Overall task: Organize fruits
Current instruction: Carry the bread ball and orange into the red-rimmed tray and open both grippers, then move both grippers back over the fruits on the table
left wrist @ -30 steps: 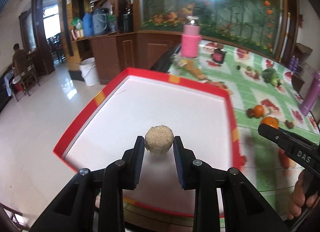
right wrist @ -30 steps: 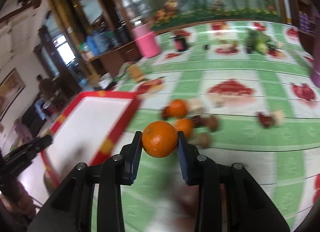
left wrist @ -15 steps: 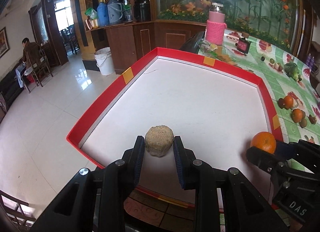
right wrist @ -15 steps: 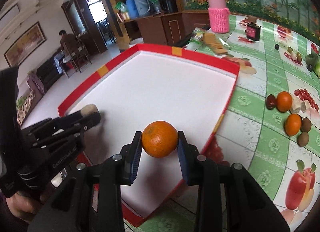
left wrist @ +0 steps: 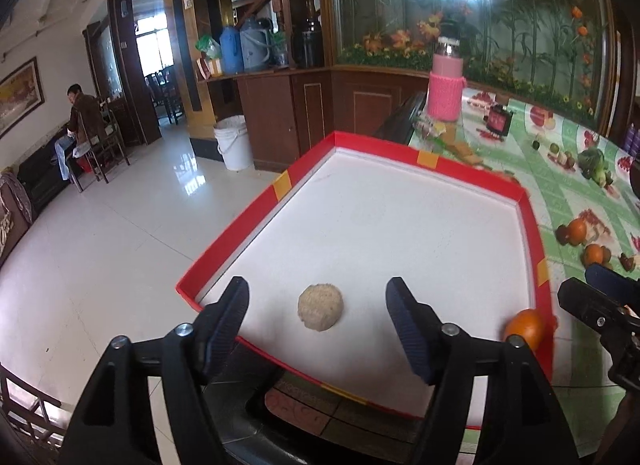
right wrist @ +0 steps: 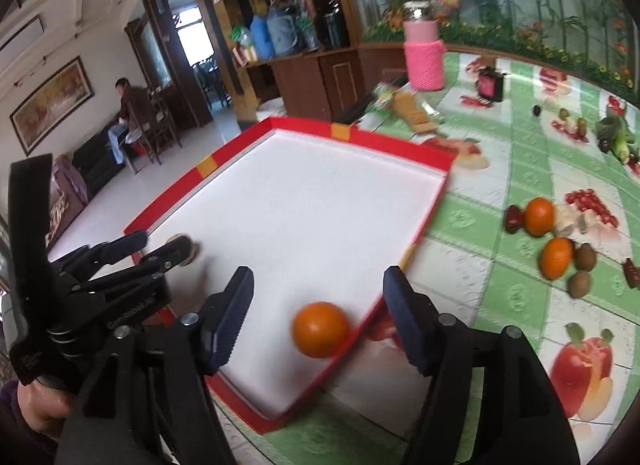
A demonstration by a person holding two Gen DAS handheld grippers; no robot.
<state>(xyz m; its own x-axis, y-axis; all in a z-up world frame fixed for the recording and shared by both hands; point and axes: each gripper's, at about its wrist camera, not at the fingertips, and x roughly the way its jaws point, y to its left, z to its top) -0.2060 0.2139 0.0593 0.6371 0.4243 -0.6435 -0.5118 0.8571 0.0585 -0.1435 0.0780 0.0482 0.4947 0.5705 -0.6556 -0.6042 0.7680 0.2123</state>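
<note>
A red-rimmed white tray [left wrist: 528,225] [right wrist: 400,145] lies at the table's left edge. A rough tan round fruit [left wrist: 320,307] rests on its floor near the front rim. My left gripper [left wrist: 318,319] stands over it, jaws opening, pads clear of the fruit on both sides. An orange [right wrist: 320,329] [left wrist: 525,327] sits in the tray's near right corner against the rim, blurred. My right gripper [right wrist: 318,315] is above it, jaws opening, pads apart from the orange. The left gripper also shows at the left of the right wrist view [right wrist: 160,247].
On the green fruit-print tablecloth [right wrist: 500,285] right of the tray lie two more oranges [right wrist: 540,217] [right wrist: 556,257], kiwis [right wrist: 580,283] and dark dates. A pink knitted bottle [right wrist: 425,53], a small black box [right wrist: 491,84] and green vegetables [right wrist: 616,137] stand farther back. Tiled floor [left wrist: 100,257] lies left of the tray.
Both grippers have opened and let go: the tan fruit now rests on the tray floor, and the orange has dropped into the tray's near right corner. The right gripper moved left over the tray.
</note>
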